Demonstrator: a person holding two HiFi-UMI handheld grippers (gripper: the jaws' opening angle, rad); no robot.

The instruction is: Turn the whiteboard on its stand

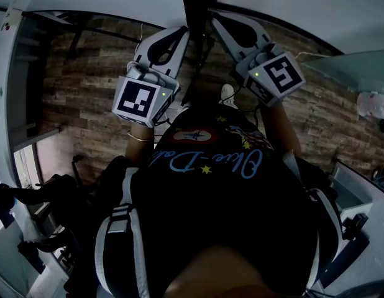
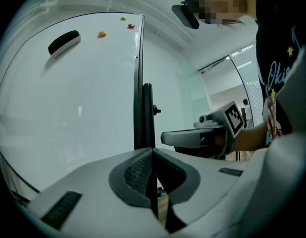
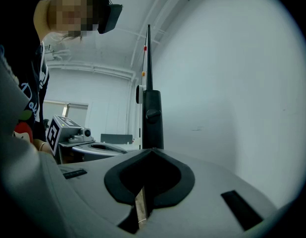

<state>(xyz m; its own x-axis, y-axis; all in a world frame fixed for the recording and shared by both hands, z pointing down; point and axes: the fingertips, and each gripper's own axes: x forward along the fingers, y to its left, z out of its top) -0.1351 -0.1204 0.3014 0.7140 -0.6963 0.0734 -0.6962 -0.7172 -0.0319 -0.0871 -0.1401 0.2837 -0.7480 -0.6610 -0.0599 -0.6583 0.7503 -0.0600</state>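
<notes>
Head view: left gripper [image 1: 179, 39] and right gripper [image 1: 220, 23] flank the black post [image 1: 195, 5]; I judge this is pre-contact, turning not yet begun.
Left gripper view: jaws together, empty; glossy white board [image 2: 74, 93] left of the round matte post; black eraser [image 2: 64, 42] and magnets [image 2: 102, 33] on it.
Right gripper view: jaws closed, nothing held; thin board edge above the post.
Next: push the board's rim with closed tips.

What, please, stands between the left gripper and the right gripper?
The black upright post of the whiteboard stands between the left gripper and the right gripper. The head view shows this most clearly, and each gripper view shows it too.
</notes>
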